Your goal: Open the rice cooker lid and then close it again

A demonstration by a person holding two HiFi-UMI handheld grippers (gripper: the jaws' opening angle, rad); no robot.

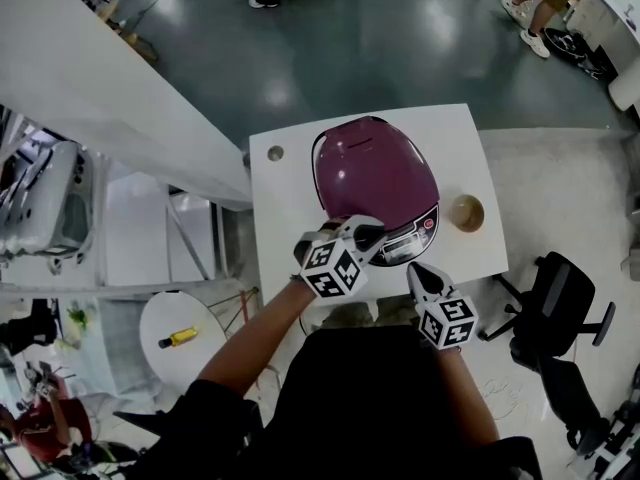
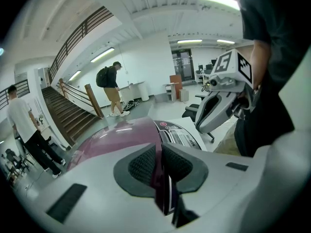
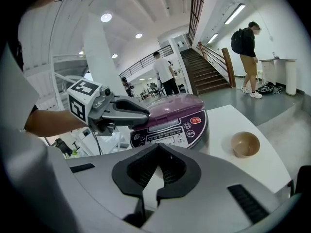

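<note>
Rice cooker (image 1: 372,173), lid down, on white table (image 1: 285,218). Left gripper (image 1: 368,236), jaws nearly together on nothing, at lid's front edge; right gripper (image 1: 420,274) clenched, empty, just beside table. Lid probably rigid, glossy, slippery, spring-hinged: best worked at front edge.

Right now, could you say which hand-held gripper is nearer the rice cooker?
Left. The left hand-held gripper is over the rice cooker; the right hand-held gripper sits back at the table edge.

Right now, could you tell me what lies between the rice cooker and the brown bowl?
Only bare white table between rice cooker and bowl, per right gripper view.
</note>
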